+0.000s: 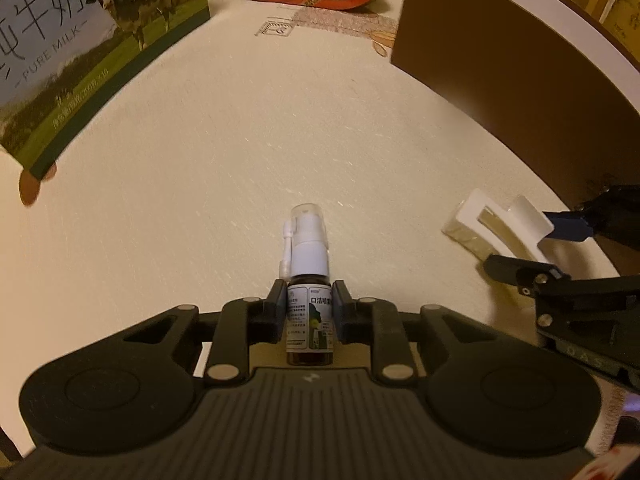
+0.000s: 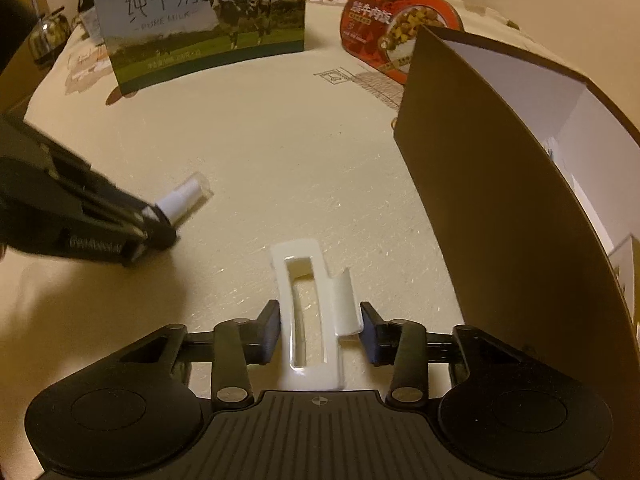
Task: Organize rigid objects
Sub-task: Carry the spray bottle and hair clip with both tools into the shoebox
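Note:
A small brown spray bottle (image 1: pixel 308 249) with a white nozzle and clear cap lies on the cream tablecloth. My left gripper (image 1: pixel 310 295) is shut on its labelled body, with the cap pointing away from me. In the right wrist view the left gripper (image 2: pixel 154 222) reaches in from the left, and only the bottle's cap end (image 2: pixel 185 195) sticks out of it. My right gripper (image 2: pixel 321 317) is shut on a white hair claw clip (image 2: pixel 287 312), its pads against both sides. From the left wrist view the clip (image 1: pixel 496 222) sits between the right gripper's (image 1: pixel 538 248) fingers near the brown box.
A tall brown box (image 2: pixel 500 200) with a white inside stands open at the right, close to the clip. At the back stand a milk carton case (image 2: pixel 208 20) and a red food tub (image 2: pixel 396 28). A kettle (image 2: pixel 48 34) sits beyond the far left table edge.

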